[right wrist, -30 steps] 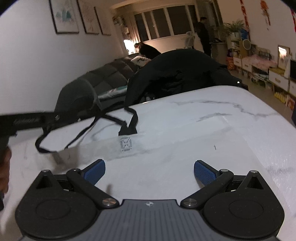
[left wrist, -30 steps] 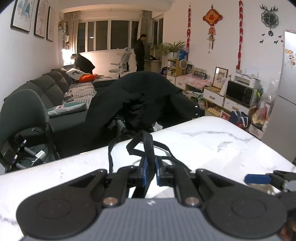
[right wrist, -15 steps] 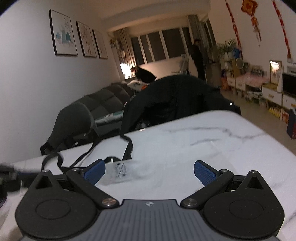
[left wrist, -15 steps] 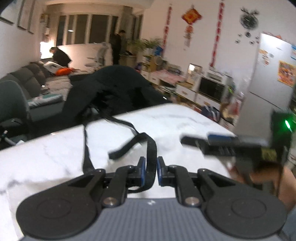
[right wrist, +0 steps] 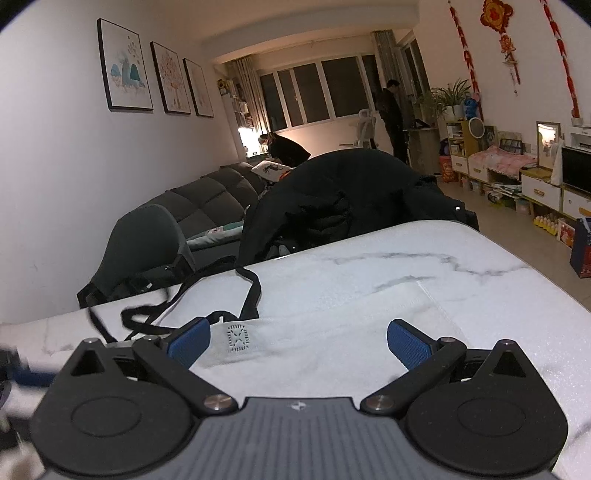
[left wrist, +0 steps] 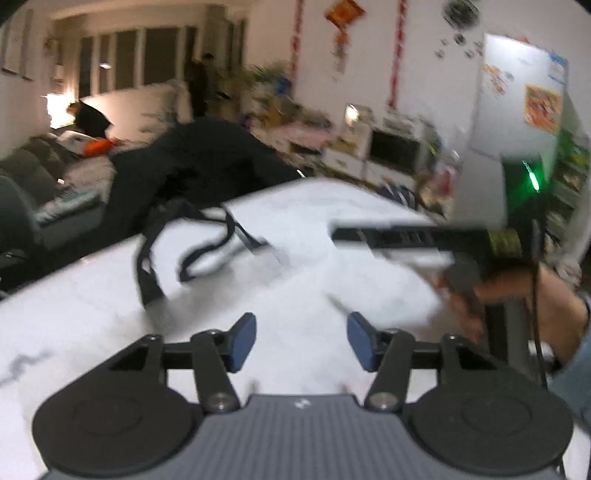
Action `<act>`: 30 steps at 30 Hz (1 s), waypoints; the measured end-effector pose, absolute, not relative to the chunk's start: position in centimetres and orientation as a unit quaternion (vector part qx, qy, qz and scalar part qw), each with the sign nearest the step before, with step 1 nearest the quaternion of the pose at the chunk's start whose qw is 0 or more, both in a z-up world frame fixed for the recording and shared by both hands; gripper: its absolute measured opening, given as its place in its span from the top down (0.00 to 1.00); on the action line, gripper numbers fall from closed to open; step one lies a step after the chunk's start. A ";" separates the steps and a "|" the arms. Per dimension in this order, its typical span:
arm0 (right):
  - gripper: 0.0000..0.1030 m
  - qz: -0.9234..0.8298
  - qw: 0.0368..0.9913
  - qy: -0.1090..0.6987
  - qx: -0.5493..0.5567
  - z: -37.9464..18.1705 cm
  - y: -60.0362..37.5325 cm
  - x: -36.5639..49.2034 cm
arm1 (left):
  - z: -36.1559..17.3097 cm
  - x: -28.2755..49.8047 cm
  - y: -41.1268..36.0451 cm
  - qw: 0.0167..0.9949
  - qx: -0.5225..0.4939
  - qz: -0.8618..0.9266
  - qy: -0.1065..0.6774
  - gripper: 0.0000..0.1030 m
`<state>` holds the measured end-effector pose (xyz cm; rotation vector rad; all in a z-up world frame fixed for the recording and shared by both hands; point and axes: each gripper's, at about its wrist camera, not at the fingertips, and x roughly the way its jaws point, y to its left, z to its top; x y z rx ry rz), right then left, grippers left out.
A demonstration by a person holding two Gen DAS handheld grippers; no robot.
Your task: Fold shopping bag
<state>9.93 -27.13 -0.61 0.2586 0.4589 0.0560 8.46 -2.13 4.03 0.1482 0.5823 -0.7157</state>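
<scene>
A lived-in home, a combined living and dining room. Ahead and left of the right gripper, a grey sofa (right wrist: pixel 207 195) runs along a wall hung with three framed pictures (right wrist: pixel 159 79). Far ahead, dark windows (right wrist: pixel 317 92) with curtains close the room, two people standing near them. To the right, red festive hangings (right wrist: pixel 502 33) decorate the wall above low white cabinets (right wrist: pixel 535 190) and potted plants (right wrist: pixel 452 94). Right of the left gripper stands a fridge (left wrist: pixel 517 110) with papers stuck on it. A marble-patterned table (right wrist: pixel 480 266) lies directly beneath, a black coat (right wrist: pixel 347 199) draped at its far edge.
</scene>
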 end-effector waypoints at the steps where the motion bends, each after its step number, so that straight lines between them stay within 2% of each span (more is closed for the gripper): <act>1: 0.00 0.027 0.965 0.228 0.128 -0.7 -27.1 9.9 | 4.6 8.7 -2.1 0.901 0.076 -0.335 0.266 0.32; 2: 0.00 0.027 0.964 0.230 0.129 -0.7 -27.2 10.0 | 5.1 9.1 -2.1 0.908 0.083 -0.325 0.253 0.21; 3: 0.00 0.027 0.964 0.232 0.130 -0.8 -27.2 10.0 | 5.6 9.6 -2.2 0.913 0.091 -0.314 0.244 0.18; 7: 0.00 0.026 0.962 0.237 0.135 -0.9 -27.3 10.1 | 6.2 12.9 -2.8 0.921 0.115 -0.265 0.263 0.18; 16: 0.00 0.026 0.955 0.251 0.158 -1.3 -28.0 10.5 | 3.8 20.6 -2.2 0.919 0.125 -0.193 0.320 0.34; 19: 0.00 0.029 0.952 0.257 0.164 -1.5 -28.0 10.6 | 2.8 22.5 -1.7 0.916 0.130 -0.180 0.334 0.42; 23: 0.00 0.031 0.952 0.259 0.162 -1.5 -27.8 10.6 | 1.5 24.5 -1.9 0.914 0.126 -0.171 0.345 0.57; 30: 0.00 0.035 0.950 0.264 0.162 -1.6 -27.6 10.7 | -0.2 27.0 -3.1 0.915 0.118 -0.166 0.348 0.58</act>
